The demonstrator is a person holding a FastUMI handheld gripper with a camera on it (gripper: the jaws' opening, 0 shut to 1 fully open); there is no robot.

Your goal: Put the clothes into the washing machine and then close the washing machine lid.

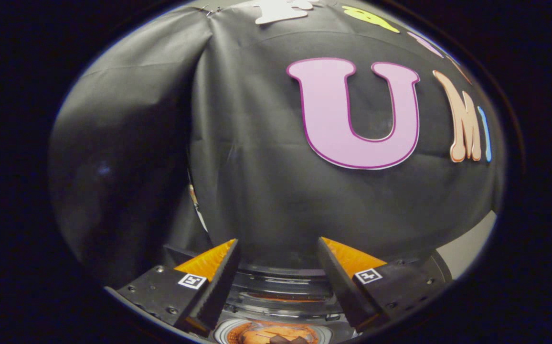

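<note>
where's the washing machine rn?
In the gripper view the washing machine sits low, between and just beyond the open claw fingers, its round top opening showing below them; the black booth wall rises right behind it.

Wall: I see a black cloth (266, 191) hanging ahead, lightly wrinkled.
Fold: a vertical fold (195, 119) runs down the cloth.
Left of the fold: a darker, shadowed panel (123, 167).
Far right of the fold, low: a pale grey strip (469, 248) under the hem; I cannot tell what it is.
</note>
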